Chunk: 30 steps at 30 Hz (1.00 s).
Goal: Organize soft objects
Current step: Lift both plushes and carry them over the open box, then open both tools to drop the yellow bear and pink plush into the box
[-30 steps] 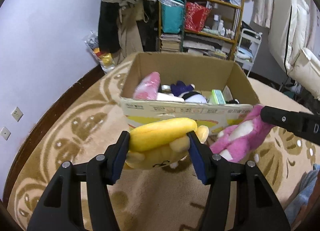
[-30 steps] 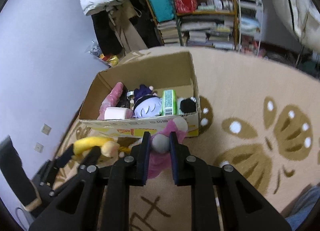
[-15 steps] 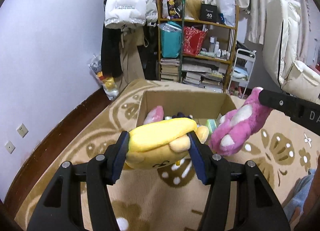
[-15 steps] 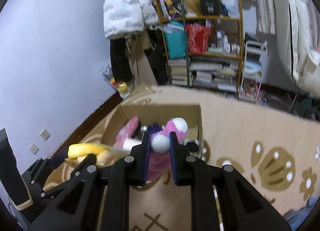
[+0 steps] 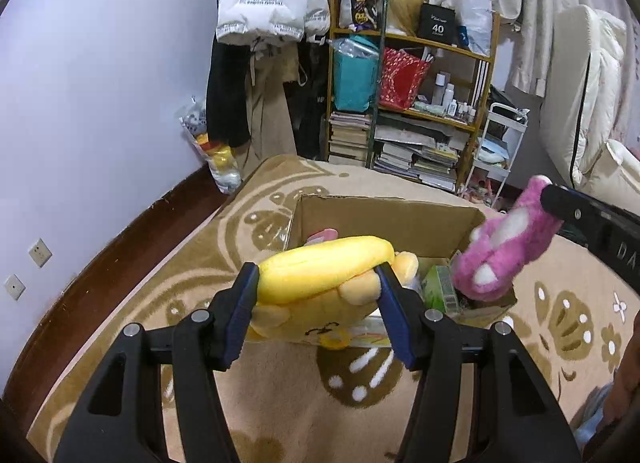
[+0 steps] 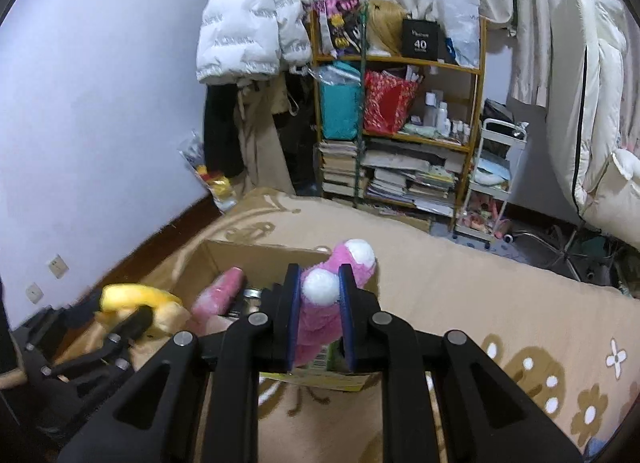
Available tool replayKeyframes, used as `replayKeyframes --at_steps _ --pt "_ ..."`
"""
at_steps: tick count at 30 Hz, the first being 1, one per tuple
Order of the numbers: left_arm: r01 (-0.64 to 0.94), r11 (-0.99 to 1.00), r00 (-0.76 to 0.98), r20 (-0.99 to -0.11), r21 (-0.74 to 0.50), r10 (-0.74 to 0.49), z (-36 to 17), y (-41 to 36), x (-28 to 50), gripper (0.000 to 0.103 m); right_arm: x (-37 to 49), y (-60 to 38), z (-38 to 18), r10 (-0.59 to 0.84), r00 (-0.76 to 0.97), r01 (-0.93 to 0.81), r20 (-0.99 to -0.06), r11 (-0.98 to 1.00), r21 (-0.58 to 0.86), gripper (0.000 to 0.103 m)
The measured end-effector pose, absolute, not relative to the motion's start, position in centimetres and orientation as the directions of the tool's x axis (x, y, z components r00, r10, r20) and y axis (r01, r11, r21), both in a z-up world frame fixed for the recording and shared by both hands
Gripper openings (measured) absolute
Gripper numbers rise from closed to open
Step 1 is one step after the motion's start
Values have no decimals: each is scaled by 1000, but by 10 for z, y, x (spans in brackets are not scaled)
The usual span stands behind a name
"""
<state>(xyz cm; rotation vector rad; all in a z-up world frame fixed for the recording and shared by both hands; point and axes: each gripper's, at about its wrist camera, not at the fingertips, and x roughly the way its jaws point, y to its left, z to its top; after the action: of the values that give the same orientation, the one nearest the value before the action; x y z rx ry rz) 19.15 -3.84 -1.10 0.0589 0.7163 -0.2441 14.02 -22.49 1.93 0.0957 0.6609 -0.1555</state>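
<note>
My left gripper (image 5: pixel 318 275) is shut on a yellow plush toy (image 5: pixel 324 271), held in the air in front of an open cardboard box (image 5: pixel 384 219) on the carpet. My right gripper (image 6: pixel 319 275) is shut on a pink plush toy with white pads (image 6: pixel 320 319), held above the near rim of the same box (image 6: pixel 256 255). In the left wrist view the pink plush toy (image 5: pixel 504 255) hangs at the right over the box's corner. In the right wrist view the yellow plush toy (image 6: pixel 136 297) shows at the left. Inside the box lie a pink soft item (image 6: pixel 220 295) and a green pack (image 5: pixel 440 287).
A wooden shelf (image 5: pixel 412 103) crammed with books, bags and bottles stands against the back wall. Coats (image 5: pixel 272 3) hang to its left, a white cart (image 5: pixel 492 151) and bedding (image 5: pixel 588 103) stand to its right. A patterned beige carpet (image 5: pixel 280 403) covers the floor.
Both grippers have risen with their plush toys, which stay gripped. The box has sunk lower and smaller in both views, and the back wall and shelf have come fully into view.
</note>
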Motion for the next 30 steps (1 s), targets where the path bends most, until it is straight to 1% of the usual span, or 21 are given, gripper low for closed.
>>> replayKeyframes --at_steps 7,12,16,19,26,27,28,30 --pt "249 968 709 -684 15 -172 -24 -51 223 58 167 -232 -6 -139 740 174 -658 985 -12 19" --pt "264 964 699 -695 27 -171 -33 -63 237 58 180 -237 -20 -145 723 181 -676 983 -17 20" --pt "281 959 681 -713 41 -169 -44 -73 242 59 188 -242 -32 -146 705 193 -694 981 -11 20" --pt "283 958 680 -714 45 -168 -49 -74 240 62 191 -244 -38 -153 694 200 -704 980 -16 20" --pt "304 950 683 -712 75 -162 -51 -81 238 64 193 -244 -45 -151 682 198 -716 980 -19 21" --pt "311 947 683 -712 82 -162 -51 -82 237 66 192 -243 -46 -154 679 201 -717 979 -20 21" --pt "317 944 680 -714 86 -164 -51 -82 238 73 192 -244 -46 -147 680 201 -718 980 -10 21" --pt "327 942 669 -722 72 -177 -51 -81 238 80 192 -247 -45 -125 680 200 -723 980 18 22"
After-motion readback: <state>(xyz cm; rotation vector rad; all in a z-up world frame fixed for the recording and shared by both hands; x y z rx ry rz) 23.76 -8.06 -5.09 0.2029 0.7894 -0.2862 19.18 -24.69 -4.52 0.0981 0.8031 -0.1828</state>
